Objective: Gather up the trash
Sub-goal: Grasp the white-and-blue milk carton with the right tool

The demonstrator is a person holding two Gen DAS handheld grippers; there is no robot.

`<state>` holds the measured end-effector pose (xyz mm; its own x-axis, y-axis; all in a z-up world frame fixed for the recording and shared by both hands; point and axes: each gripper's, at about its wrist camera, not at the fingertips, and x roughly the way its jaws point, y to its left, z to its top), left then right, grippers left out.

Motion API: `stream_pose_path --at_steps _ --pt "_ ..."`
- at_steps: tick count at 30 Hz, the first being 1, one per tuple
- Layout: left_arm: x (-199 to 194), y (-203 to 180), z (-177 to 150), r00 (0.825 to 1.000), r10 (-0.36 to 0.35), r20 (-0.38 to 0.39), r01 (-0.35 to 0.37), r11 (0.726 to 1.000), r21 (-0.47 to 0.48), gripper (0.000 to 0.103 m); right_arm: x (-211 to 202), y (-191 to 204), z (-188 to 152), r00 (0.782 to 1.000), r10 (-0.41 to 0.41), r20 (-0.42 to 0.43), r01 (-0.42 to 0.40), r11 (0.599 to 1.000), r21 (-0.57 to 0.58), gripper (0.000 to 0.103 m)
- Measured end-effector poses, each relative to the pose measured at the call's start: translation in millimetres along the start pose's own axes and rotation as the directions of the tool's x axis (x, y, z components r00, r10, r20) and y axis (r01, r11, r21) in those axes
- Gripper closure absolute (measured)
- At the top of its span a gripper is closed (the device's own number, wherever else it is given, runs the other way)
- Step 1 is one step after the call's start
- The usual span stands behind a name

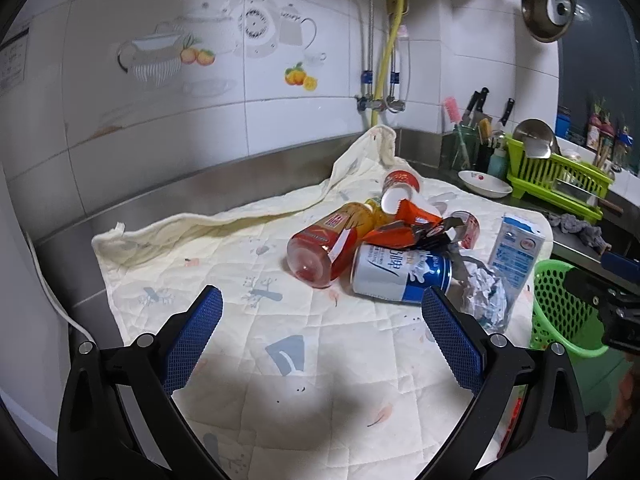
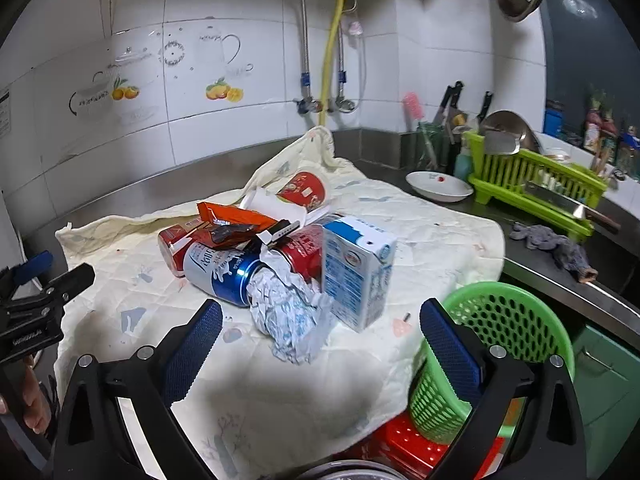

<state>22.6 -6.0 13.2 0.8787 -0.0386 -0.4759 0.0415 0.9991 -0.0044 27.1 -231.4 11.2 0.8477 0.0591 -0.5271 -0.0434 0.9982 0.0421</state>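
A pile of trash lies on a cream quilted cloth [image 1: 248, 344]: a red-orange bottle [image 1: 320, 248], a blue and white can [image 1: 400, 276], an orange wrapper [image 1: 404, 224], a paper cup [image 1: 400, 188], crumpled paper [image 1: 486, 292] and a blue and white carton [image 1: 516, 252]. My left gripper [image 1: 322, 300] is open and empty, short of the pile. My right gripper [image 2: 320, 314] is open and empty, its fingers on either side of the crumpled paper [image 2: 288, 316], with the carton [image 2: 356, 272] and can [image 2: 224, 272] just beyond. A green mesh basket [image 2: 492, 344] stands at the cloth's right edge.
A white bowl [image 2: 438, 186], a green dish rack [image 2: 532, 184] with utensils and a grey rag [image 2: 556, 244] sit on the steel counter to the right. Tiled wall and pipes stand behind. A red crate [image 2: 412, 452] lies below the basket.
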Motion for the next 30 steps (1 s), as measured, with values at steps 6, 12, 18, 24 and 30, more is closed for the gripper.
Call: stream_pose_path --at_steps 6,12,18,24,30 --pt "12 4 -2 1.000 -0.005 -0.031 0.005 1.000 -0.008 0.005 28 -14 7 0.999 -0.028 -0.028 0.028 0.999 -0.020 0.017" --pt "26 1 -4 0.997 -0.036 -0.072 0.035 0.999 -0.019 0.005 64 -39 19 0.997 -0.030 -0.069 0.028 0.999 -0.027 0.023" --pt "39 -10 -2 0.992 -0.073 -0.105 0.072 0.997 -0.013 0.005 92 -55 31 0.994 0.020 -0.105 -0.023 0.999 -0.029 0.027" --pt "51 -27 1 0.982 -0.135 -0.133 0.135 0.991 -0.009 0.006 114 -61 33 0.991 0.050 -0.124 -0.060 0.995 -0.077 0.028" --pt "61 -52 1 0.966 -0.202 -0.161 0.207 0.978 0.019 0.010 122 -63 34 0.984 0.103 -0.147 -0.119 0.988 -0.101 0.050"
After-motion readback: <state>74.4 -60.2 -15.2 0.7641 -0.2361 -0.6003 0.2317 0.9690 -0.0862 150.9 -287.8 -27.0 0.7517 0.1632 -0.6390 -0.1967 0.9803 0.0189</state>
